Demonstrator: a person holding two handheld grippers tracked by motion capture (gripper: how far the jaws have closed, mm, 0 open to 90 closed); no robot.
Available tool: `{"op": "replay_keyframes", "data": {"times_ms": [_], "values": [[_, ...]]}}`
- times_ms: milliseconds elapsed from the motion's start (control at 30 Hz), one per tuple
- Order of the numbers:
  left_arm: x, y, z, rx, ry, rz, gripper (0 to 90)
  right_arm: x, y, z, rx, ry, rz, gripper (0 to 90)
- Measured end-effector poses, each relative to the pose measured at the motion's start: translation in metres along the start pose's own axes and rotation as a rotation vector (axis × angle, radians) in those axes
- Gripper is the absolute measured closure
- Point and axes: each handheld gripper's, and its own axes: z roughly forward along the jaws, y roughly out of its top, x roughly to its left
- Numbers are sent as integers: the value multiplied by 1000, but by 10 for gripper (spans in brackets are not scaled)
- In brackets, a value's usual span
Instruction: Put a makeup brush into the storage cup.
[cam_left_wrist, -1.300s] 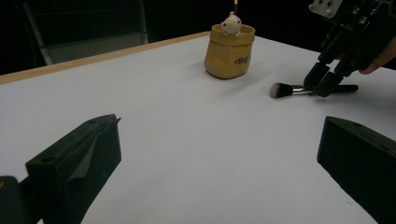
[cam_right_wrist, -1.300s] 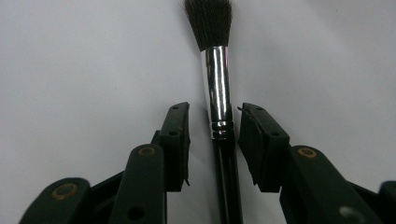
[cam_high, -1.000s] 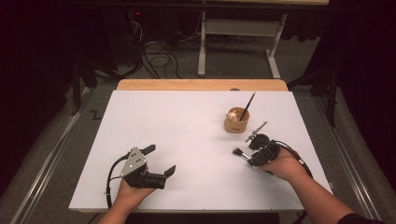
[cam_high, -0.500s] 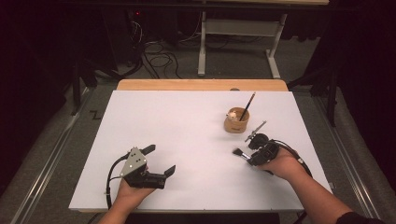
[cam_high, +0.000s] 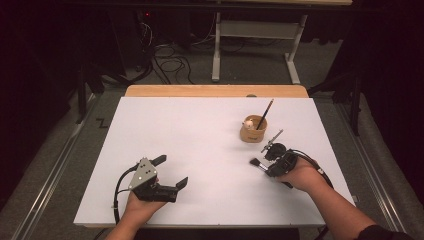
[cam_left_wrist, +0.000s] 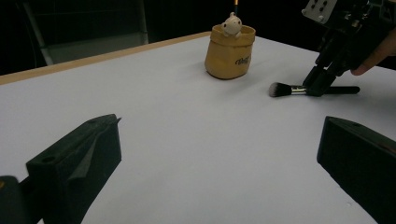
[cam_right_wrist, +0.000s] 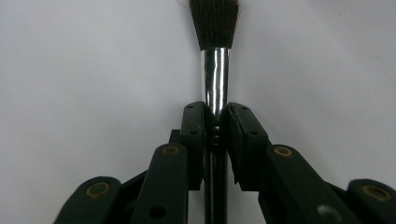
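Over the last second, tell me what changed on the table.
Nothing has visibly changed. The right gripper stays shut on the makeup brush, which lies on the white table. The left gripper stays open and holds nothing. The small yellow pot, with one brush standing in it, hasn't moved.

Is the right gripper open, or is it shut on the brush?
Shut on the brush: the right gripper has both jaws pressed against its silver ferrule, no gap visible.
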Motion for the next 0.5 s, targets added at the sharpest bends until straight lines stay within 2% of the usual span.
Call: {"op": "replay_keyframes", "data": {"times_ms": [433,500], "values": [[0,0,0,0,1,-1,5,0,2,-1,8,-11,-22,798],[0,0,0,0,1,-1,5,1,1,-3,-2,-11,3,798]]}}
